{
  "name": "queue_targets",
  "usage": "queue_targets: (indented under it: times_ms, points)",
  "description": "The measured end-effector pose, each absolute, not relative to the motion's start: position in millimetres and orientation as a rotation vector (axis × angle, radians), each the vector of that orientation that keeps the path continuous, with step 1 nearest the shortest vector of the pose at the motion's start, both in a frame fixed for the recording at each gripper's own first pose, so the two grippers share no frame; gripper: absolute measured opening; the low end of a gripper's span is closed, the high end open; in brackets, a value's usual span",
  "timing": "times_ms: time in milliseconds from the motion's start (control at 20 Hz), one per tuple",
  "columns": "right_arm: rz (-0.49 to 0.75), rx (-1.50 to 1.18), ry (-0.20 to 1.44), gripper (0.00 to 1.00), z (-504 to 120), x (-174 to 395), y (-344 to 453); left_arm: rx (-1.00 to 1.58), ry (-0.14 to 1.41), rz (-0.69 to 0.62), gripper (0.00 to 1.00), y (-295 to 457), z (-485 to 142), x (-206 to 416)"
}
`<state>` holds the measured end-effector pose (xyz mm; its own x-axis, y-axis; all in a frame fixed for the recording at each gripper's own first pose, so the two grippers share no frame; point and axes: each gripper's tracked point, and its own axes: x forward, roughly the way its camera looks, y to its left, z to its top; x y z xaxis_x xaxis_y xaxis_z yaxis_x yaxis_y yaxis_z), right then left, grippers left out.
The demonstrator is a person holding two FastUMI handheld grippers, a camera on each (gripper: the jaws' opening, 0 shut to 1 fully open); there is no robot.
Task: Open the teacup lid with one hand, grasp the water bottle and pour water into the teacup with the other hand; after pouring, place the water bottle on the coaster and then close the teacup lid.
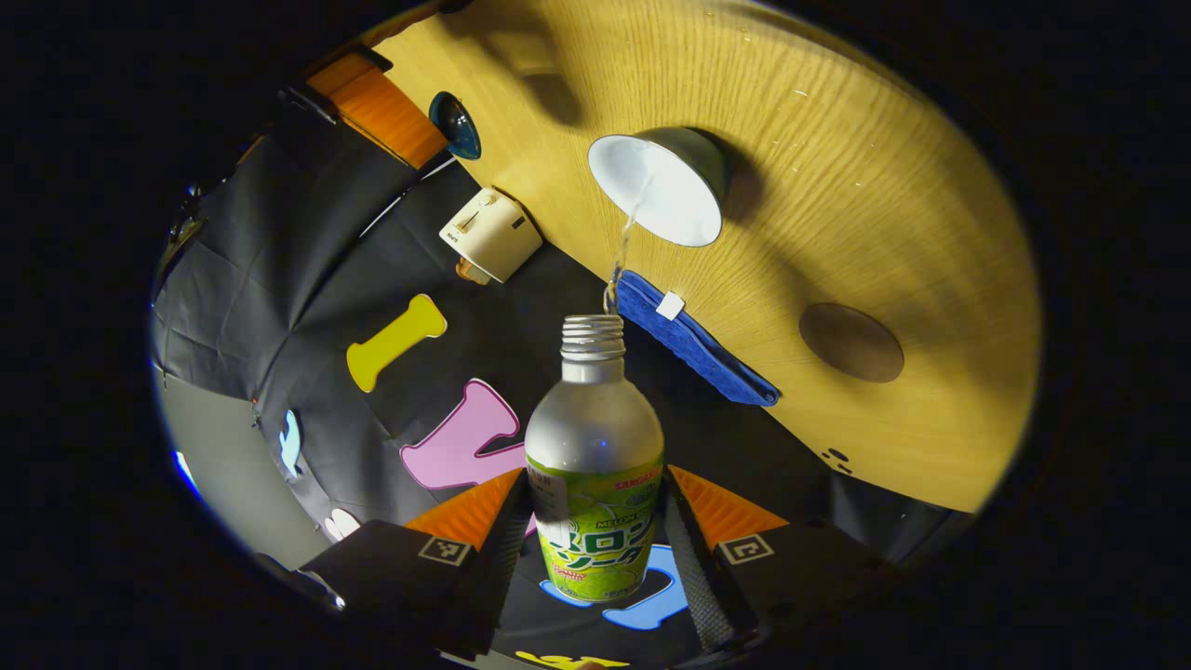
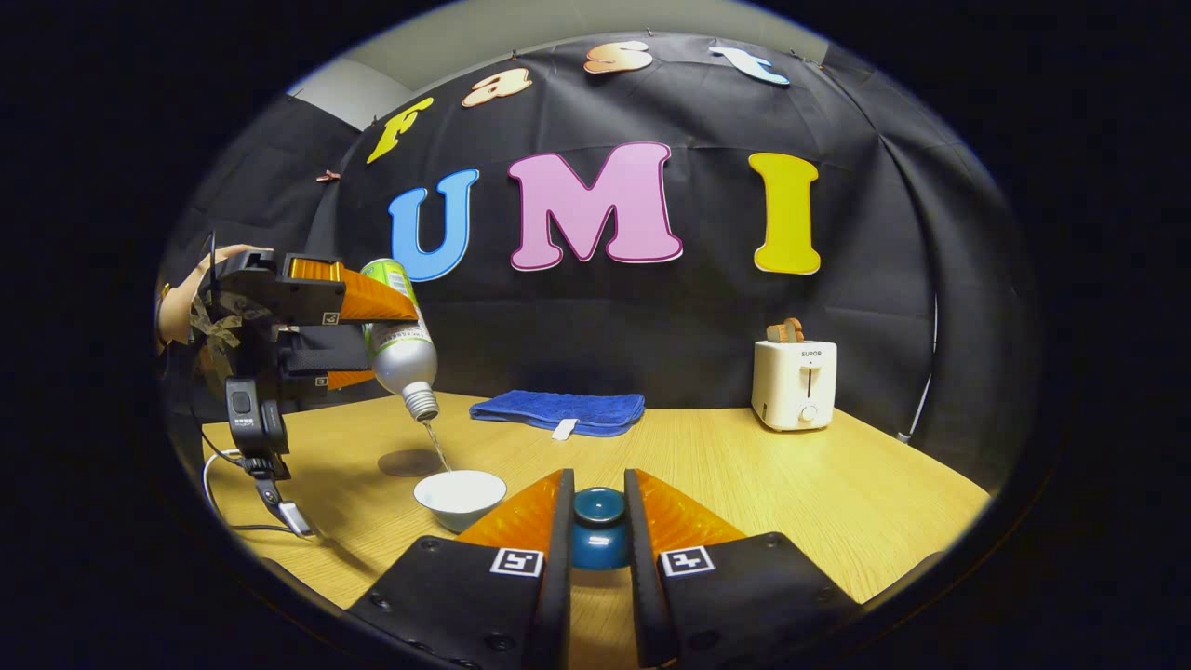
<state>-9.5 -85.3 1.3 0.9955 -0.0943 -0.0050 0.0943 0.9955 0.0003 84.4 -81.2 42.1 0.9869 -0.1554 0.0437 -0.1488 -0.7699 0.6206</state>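
Seemingly metal bottle pours into teacup.

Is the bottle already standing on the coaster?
No, the bottle is tipped in the left gripper, pouring into the teacup, while the coaster lies bare.

I read "SUPOR" on the front of the white toaster. The water bottle carries a green label; I make out "MELON" there, nothing more.

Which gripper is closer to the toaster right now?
Right. The right gripper, holding the lid, sits mid-table with the toaster ahead. The left gripper pours over the teacup at the far side.
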Motion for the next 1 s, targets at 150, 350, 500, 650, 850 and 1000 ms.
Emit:
queue_targets:
  times_ms: [150,350,500,650,850,1000]
  points:
    - [-0.095,0.001,0.005,0.31,1,-9,-85,2.493,-0.218,-0.009,0.82,-83,42,81]
    - [-0.095,0.0,0.005,0.31,1,-9,-86,2.501,-0.223,-0.026,0.82,-87,39,80]
    - [-0.095,0.001,0.005,0.31,1,-10,-85,2.468,-0.216,-0.048,0.81,-86,33,79]
    - [-0.095,0.0,0.005,0.31,1,-10,-85,2.324,-0.165,-0.108,0.81,-84,27,81]
    - [-0.097,0.0,0.005,0.31,1,-9,-86,1.882,-0.059,-0.161,0.81,-72,6,89]
    - [-0.097,0.0,0.005,0.31,1,-10,-85,1.557,-0.034,-0.232,0.81,-81,-9,79]
